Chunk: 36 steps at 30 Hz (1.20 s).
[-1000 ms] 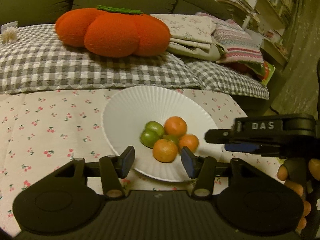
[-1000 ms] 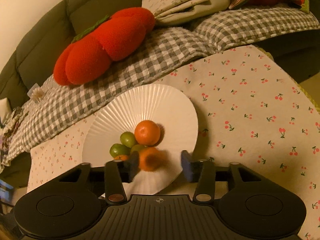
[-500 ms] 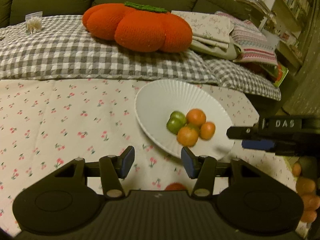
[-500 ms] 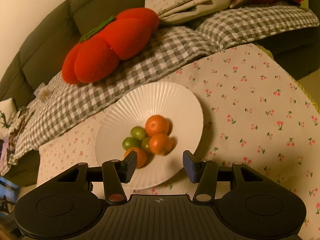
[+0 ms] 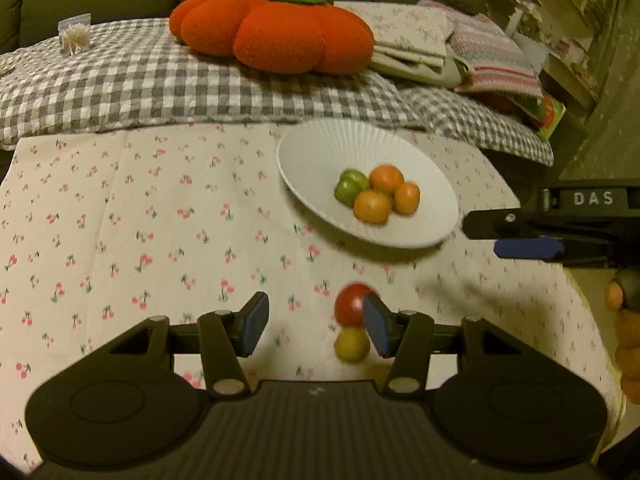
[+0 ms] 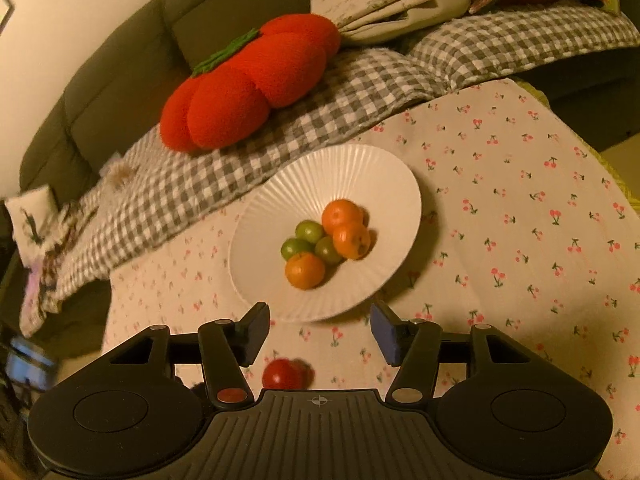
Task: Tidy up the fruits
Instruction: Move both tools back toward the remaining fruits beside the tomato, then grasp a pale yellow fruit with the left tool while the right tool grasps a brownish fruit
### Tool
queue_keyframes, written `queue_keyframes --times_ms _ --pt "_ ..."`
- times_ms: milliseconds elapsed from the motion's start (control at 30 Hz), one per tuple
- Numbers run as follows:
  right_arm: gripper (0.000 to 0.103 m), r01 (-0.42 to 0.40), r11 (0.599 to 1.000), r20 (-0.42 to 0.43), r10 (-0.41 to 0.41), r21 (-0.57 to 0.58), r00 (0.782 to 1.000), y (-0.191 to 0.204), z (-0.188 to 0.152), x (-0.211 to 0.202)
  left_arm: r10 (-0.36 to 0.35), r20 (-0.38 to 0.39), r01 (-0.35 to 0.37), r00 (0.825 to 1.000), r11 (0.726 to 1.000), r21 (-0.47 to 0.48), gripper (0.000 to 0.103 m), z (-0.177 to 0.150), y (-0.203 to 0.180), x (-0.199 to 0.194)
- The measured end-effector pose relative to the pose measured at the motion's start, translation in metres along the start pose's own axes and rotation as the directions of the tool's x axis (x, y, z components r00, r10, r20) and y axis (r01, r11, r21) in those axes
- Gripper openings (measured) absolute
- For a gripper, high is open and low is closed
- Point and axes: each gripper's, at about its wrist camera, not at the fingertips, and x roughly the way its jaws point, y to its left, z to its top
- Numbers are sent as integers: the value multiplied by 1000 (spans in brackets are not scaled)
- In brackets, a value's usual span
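Note:
A white ribbed plate (image 5: pixel 312 152) (image 6: pixel 360 168) on the cherry-print cloth holds three orange fruits (image 5: pixel 372 207) (image 6: pixel 305 270) and green fruits (image 5: pixel 347 190) (image 6: pixel 296 247). A red fruit (image 5: pixel 349 303) (image 6: pixel 282 374) and a yellow fruit (image 5: pixel 351 345) lie on the cloth near me, short of the plate. My left gripper (image 5: pixel 315 326) is open and empty, its right finger beside the red fruit. My right gripper (image 6: pixel 319 334) is open and empty, just before the plate's near rim; it also shows from the side in the left wrist view (image 5: pixel 520 236).
A sofa with a grey checked blanket (image 5: pixel 160 80) borders the table's far edge. On it lie an orange pumpkin cushion (image 5: pixel 276 28) (image 6: pixel 248 88), folded cloths (image 5: pixel 420 40) and a small clear packet (image 5: pixel 74 36). Shelves (image 5: pixel 576 20) stand at far right.
My left gripper has drawn back and left from the plate, bringing the red and yellow fruits into view. My right gripper has backed away from the plate, leaving an orange fruit there.

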Motion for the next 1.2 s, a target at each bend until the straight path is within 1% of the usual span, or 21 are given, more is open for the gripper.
queue_keyframes --times_ms 67,133,333,567,600,633,700,767,900,1100,1200 --pt "56 5 999 -17 -6 -49 1000 7 -9 2 -1 -19 1 1000 1000 12 51 -7 -1 0" --pt "56 -1 998 -35 -1 -69 999 9 -15 3 -1 -31 2 1000 1000 20 51 -14 -1 -1" --pt "56 3 997 -45 -7 -83 999 10 -23 3 -2 -46 4 999 999 53 51 -30 -4 -4" --pt "56 -3 994 -68 -4 -106 998 14 -31 6 16 -89 -8 996 995 95 49 -48 -15 10" --pt "56 -6 994 -73 -2 -109 997 14 -32 7 29 -90 -20 996 995 98 47 -50 -16 13" --pt "56 -9 994 -80 0 -112 997 15 -33 8 42 -94 -33 995 995 98 41 -51 -16 15" --pt "56 -12 993 -93 1 -122 996 16 -35 10 58 -102 -49 993 995 90 30 -53 -14 18" --pt "56 -27 991 -121 11 -133 993 17 -39 16 61 -92 -54 994 995 80 26 -52 -11 18" --pt "56 -47 989 -180 21 -140 983 18 -49 28 74 -84 -70 994 996 51 26 -48 -7 16" --pt "56 -61 978 -223 15 -199 975 28 -63 40 107 -92 -110 990 994 -22 26 -41 8 14" --pt "56 -72 971 -233 18 -226 972 33 -68 43 113 -98 -118 989 992 -44 26 -40 13 14"
